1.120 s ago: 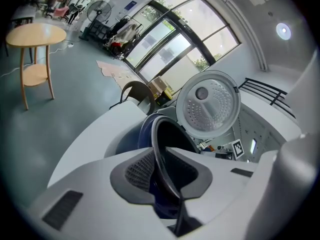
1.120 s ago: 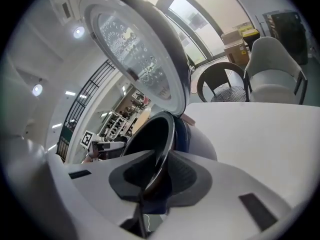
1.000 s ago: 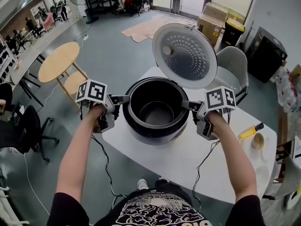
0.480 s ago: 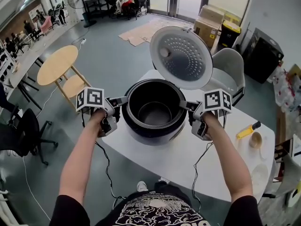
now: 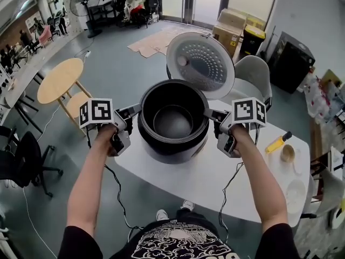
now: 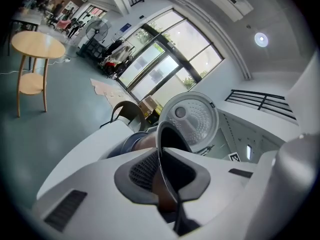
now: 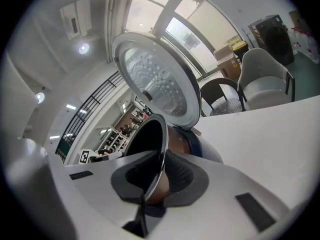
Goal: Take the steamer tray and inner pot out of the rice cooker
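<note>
The inner pot (image 5: 173,120) sits in the middle of the scene, in the black rice cooker (image 5: 172,154), which stands at the near-left part of a white table (image 5: 215,183). The pot is dark inside. In both gripper views its copper-coloured outer wall shows above the cooker's body, so it is partly raised out of the cooker.

The left gripper (image 5: 135,111) is clamped on the left side of the pot's rim. One pad presses the inside of the wall and the other the outside. The right gripper (image 5: 211,114) holds the right side of the rim the same way. Its jaws have just been closing, with the thin rim between the pads. Both grippers reach in from the near side, level with the pot's top edge.

The cooker's lid (image 5: 200,65) stands open behind the pot, on the far side, with its perforated inner face towards the person.

On the right part of the table lie a yellow-handled tool (image 5: 277,143) and, just beside it, a small cup (image 5: 288,153). A white chair (image 5: 253,74) stands at the far edge of the table, and a round wooden side table (image 5: 60,80) stands on the floor at the left.
</note>
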`<state>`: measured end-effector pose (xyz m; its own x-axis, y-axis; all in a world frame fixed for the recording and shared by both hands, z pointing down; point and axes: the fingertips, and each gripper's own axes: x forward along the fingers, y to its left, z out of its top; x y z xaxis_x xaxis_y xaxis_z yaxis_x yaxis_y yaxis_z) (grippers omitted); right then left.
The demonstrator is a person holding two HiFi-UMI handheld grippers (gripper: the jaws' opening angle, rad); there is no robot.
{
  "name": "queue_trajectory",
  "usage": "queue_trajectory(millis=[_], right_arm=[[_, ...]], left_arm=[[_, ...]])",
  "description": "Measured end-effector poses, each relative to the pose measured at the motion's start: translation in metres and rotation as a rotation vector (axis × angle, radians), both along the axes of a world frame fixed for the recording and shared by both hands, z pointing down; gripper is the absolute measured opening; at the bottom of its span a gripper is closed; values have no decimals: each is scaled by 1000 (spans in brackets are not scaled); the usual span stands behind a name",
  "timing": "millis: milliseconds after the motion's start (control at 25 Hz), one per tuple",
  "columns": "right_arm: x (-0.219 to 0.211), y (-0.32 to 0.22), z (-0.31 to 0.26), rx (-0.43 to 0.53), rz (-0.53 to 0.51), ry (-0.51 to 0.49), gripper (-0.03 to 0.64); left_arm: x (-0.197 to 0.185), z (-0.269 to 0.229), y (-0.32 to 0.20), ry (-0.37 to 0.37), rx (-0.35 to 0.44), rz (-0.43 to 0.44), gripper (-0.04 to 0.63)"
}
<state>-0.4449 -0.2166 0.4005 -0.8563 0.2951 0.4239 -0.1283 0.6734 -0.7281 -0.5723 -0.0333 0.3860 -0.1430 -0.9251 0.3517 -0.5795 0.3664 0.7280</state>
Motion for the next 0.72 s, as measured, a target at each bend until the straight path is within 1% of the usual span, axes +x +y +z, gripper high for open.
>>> queue_trajectory(millis=[160,400,600,720], right_arm=[[16,2,-34,13,35,-64,49],[56,-2,-78,53,91,-139,46],[78,-1,-101,75,169,-183,44],[111,8,-113,95,227,-200,44]], left_arm=[[13,-36,1,-42,57,11,37],[46,-72,-8,-91,103,66,37],[59,-92,-13,-125,134,133,38],[85,-108,-11,-134,168,188,38]])
